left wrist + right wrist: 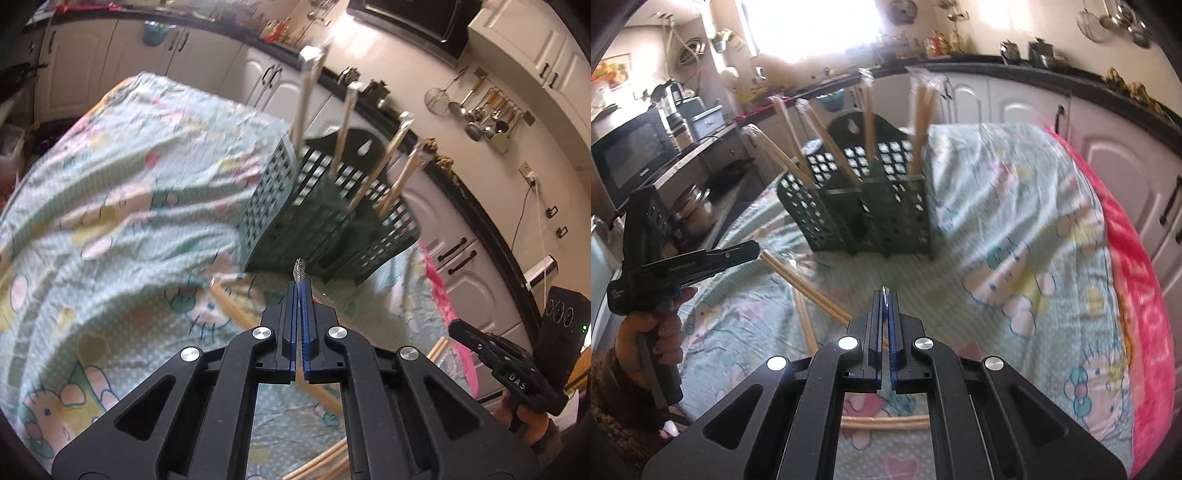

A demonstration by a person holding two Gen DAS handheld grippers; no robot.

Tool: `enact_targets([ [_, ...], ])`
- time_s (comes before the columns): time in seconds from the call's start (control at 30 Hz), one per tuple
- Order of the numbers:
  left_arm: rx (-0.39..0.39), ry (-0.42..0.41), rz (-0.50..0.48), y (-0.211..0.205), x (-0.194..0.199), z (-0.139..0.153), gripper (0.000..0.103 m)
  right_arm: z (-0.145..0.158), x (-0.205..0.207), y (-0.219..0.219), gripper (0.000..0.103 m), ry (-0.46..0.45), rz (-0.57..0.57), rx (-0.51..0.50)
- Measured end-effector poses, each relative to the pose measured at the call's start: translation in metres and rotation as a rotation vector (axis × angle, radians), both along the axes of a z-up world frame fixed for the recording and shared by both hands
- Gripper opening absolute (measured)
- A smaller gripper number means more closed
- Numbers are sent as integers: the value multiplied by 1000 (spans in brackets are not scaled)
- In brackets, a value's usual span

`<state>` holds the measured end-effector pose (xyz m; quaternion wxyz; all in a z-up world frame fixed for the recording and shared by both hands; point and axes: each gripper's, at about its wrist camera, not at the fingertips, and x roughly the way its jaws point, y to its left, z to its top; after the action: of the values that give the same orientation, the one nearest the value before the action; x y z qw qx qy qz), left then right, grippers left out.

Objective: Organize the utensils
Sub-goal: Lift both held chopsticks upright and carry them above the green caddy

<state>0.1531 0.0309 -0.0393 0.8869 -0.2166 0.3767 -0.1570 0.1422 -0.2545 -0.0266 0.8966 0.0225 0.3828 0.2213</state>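
Observation:
A dark green lattice utensil caddy stands on a patterned cloth, with several plastic-wrapped chopstick pairs upright in it; it also shows in the right wrist view. My left gripper is shut on the clear wrapper end of a chopstick pair just in front of the caddy. My right gripper is shut on the wrapper tip of another chopstick pair, which lies under it. The left gripper also appears at the left of the right wrist view, with chopsticks running from it.
More wrapped chopsticks lie on the cloth near the bottom of the left wrist view. A pink blanket edges the table on the right. Kitchen cabinets and a dark counter surround the table. A microwave sits at left.

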Motion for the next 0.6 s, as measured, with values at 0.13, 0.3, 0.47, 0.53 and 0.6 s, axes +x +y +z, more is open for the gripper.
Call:
enact_targets([
  [0.13,2,-45,-17,-4,-1,21,0,18,3,11,3,-35,30,9],
  [0.3,4,-99,-43,-11,-2,47,0,43,3,22,3,-92,64,12],
  [0.47,3,-141,-69,-18,0,68,0,64,3,29,3,-135,94,26],
  [0.53,3,-155,-75,-20,0,75,0,70,3,31,3,-148,103,29],
  [0.6,-3,-170,-86,-21,1,82,0,77,3,33,3,-159,110,33],
])
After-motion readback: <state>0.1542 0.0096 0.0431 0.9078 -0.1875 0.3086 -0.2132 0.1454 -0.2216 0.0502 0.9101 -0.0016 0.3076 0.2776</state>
